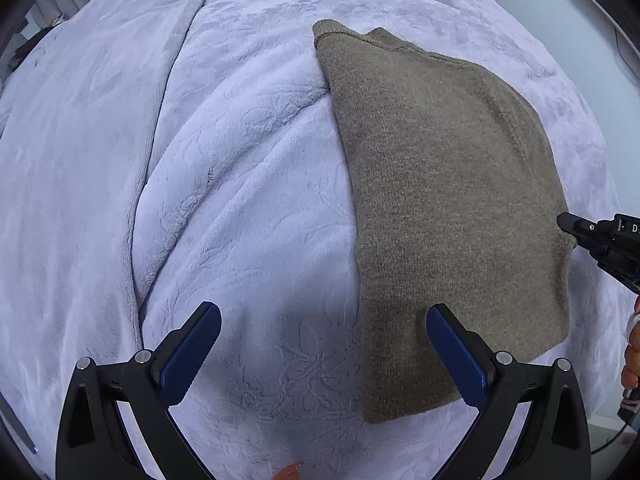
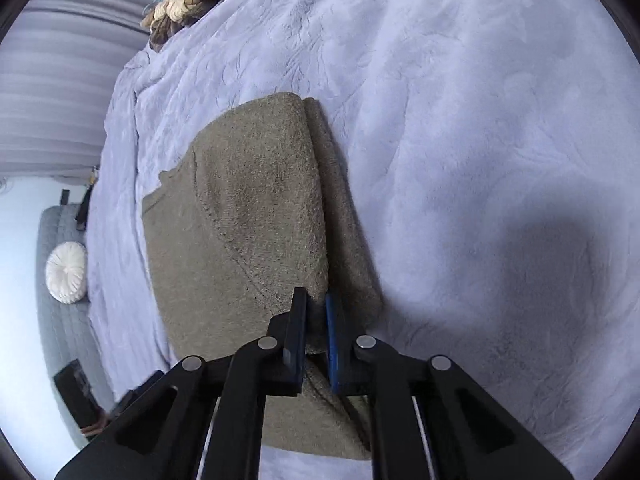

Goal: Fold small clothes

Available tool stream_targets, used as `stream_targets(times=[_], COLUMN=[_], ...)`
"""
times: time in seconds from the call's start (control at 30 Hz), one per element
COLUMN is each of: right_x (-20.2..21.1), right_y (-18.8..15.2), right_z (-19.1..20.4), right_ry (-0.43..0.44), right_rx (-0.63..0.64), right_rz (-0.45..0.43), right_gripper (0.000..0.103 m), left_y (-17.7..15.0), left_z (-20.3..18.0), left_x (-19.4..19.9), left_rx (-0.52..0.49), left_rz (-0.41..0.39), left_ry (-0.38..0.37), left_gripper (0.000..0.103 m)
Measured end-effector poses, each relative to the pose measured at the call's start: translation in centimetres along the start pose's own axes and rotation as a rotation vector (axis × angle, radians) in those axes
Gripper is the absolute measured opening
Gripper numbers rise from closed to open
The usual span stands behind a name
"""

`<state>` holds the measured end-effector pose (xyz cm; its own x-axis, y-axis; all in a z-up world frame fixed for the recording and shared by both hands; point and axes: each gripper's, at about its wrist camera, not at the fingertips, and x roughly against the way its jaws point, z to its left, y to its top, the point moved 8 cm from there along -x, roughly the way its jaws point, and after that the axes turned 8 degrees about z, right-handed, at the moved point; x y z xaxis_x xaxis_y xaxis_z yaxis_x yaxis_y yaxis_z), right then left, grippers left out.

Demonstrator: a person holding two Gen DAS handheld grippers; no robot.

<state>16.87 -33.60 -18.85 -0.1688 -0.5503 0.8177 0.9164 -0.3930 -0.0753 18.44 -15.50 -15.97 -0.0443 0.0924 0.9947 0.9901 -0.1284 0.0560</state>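
On the lavender blanket (image 1: pixel 248 200): brown knit sweater (image 1: pixel 440 200), folded, long axis running away from both grippers.
Left gripper (image 1: pixel 324 356): wide apart, empty, straddling sweater's near-left edge.
Right gripper (image 2: pixel 316 336): nearer, clamped on sweater's right fold.

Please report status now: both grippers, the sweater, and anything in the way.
Left gripper open, above the blanket, holding nothing. Right gripper shut on the edge of the brown sweater. Sweater lies folded and flat. Nothing in the way.
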Motion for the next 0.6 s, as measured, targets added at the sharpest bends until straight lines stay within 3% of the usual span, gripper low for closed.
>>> stream_targets(times=[0.13, 0.23, 0.33, 0.43, 0.5, 0.6], right_x=[-1.5, -0.8, 0.7, 1.9, 2.1, 1.8], right_y=[-0.4, -0.5, -1.4, -2.6, -3.5, -4.4], right_z=[-0.6, -1.1, -2.0, -2.5, -3.1, -3.4], right_ry=[-0.206, -0.134, -0.122, 0.014, 0.07, 0.065], right_rx=[0.122, 0.059, 0.028, -0.021, -0.06, -0.07], right_rz=[0.011, 0.004, 0.0, 0.005, 0.009, 0.018], right_gripper=[0.009, 0.009, 0.012, 0.014, 0.025, 0.039], left_y=[0.1, 0.5, 0.8, 0.6, 0.7, 0.8], left_z=[-0.1, -0.3, -0.4, -0.4, -0.5, -0.7], left_x=[-0.4, -0.3, -0.3, -0.6, -0.8, -1.1], left_rx=[-0.014, -0.021, -0.028, -0.026, -0.026, -0.023], left_rz=[0.014, 0.014, 0.012, 0.017, 0.02, 0.026], left_ry=[0.011, 0.013, 0.01, 0.006, 0.011, 0.008], left_gripper=[0.103, 0.103, 0.103, 0.103, 0.103, 0.103])
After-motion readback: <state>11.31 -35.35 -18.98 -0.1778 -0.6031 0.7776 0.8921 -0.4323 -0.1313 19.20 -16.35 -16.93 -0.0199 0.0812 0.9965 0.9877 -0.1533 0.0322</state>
